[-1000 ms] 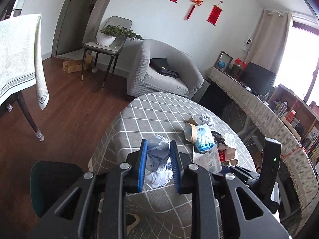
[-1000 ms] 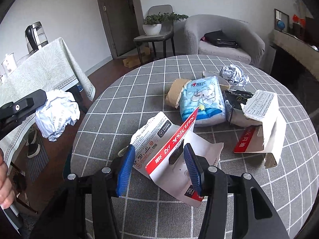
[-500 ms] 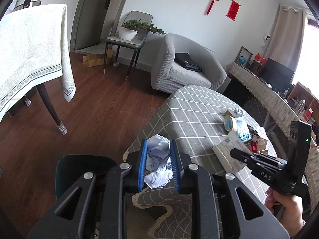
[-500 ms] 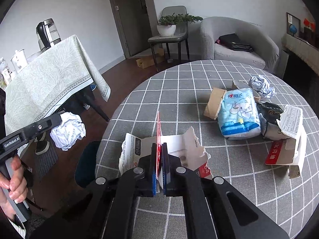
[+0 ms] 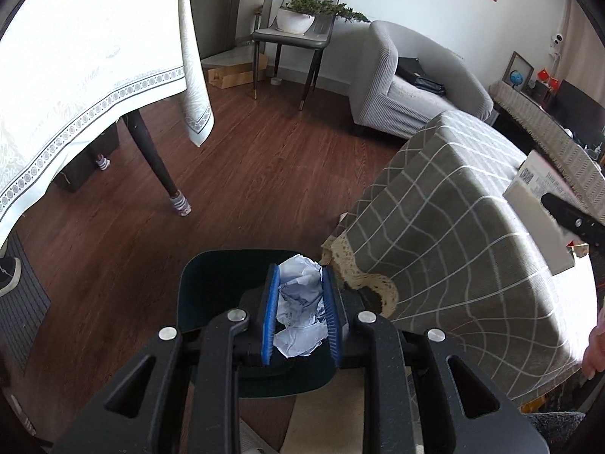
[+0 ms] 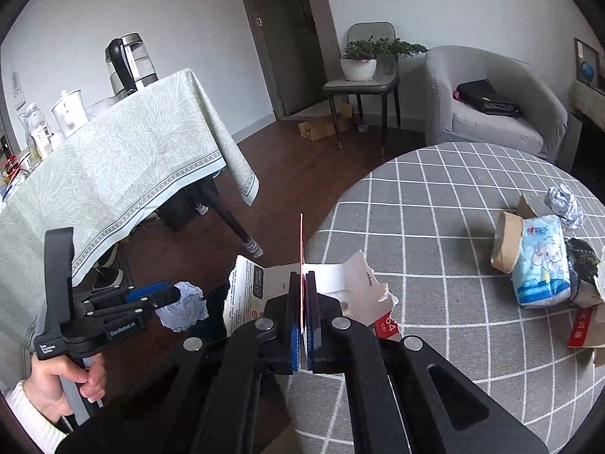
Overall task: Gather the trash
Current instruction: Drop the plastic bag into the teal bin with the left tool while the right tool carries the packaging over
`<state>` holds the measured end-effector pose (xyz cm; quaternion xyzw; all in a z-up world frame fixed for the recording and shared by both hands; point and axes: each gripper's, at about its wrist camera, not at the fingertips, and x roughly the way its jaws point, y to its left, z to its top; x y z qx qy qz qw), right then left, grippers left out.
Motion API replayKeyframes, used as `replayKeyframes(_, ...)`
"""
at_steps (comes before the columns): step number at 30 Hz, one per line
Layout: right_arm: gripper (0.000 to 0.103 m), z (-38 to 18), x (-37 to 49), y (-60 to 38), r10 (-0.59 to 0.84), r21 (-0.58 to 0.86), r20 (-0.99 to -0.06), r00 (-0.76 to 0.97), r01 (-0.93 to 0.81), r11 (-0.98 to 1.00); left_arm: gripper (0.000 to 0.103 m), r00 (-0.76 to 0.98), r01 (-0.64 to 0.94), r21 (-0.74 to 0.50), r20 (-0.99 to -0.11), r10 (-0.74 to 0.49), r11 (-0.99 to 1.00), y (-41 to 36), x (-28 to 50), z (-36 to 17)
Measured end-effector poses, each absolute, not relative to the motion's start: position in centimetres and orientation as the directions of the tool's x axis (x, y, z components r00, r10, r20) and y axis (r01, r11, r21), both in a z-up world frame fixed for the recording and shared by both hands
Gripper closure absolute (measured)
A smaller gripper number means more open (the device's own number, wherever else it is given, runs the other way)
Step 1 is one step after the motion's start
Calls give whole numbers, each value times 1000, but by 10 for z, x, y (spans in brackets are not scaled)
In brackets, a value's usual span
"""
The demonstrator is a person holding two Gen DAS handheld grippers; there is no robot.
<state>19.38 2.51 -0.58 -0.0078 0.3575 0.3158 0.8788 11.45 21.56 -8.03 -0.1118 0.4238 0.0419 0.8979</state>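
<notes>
My left gripper (image 5: 299, 270) is shut on a crumpled white-and-blue paper ball (image 5: 298, 295) and hangs right over a dark green bin (image 5: 211, 276) on the floor beside the round checked table (image 5: 453, 227). My right gripper (image 6: 301, 276) is shut on a torn red-and-white cardboard pack (image 6: 261, 287), held edge-up above the table's left rim. The right wrist view also shows the left gripper (image 6: 174, 293) with the paper ball (image 6: 183, 304) down at the left. A blue tissue pack (image 6: 540, 265), a brown cardboard roll (image 6: 504, 242) and a foil ball (image 6: 565, 206) lie on the table.
A second table under a pale patterned cloth (image 5: 75, 75) overhangs the floor at the left, its dark leg (image 5: 155, 162) near the bin. A grey armchair (image 5: 408, 87) and a chair with a potted plant (image 5: 298, 26) stand at the back. A red-and-white box (image 6: 590, 325) lies at the table's right.
The left gripper carried the paper ball off the table and down over the bin. The right gripper shut on the cardboard pack and carried it towards the table's left edge.
</notes>
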Motion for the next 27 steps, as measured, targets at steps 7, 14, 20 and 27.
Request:
replayKeyframes(7, 101, -7, 187, 72, 605, 237, -630, 487, -621, 747, 78, 525, -197, -106, -851, 13, 975, 238, 109, -119)
replayKeyframes(14, 101, -19, 185, 105, 625, 254, -651, 431, -653, 714, 77, 448, -237, -108, -894, 10, 965, 263, 102, -143)
replayKeyframes(20, 101, -33, 186, 128, 617, 251, -678, 400, -663, 706, 62, 445, -248, -116, -896, 7, 962, 276, 95, -146)
replayKeyframes(27, 101, -53, 188, 155, 587, 232, -721, 369, -670, 705, 53, 487, -284, -145, -873, 12, 948, 292, 85, -137)
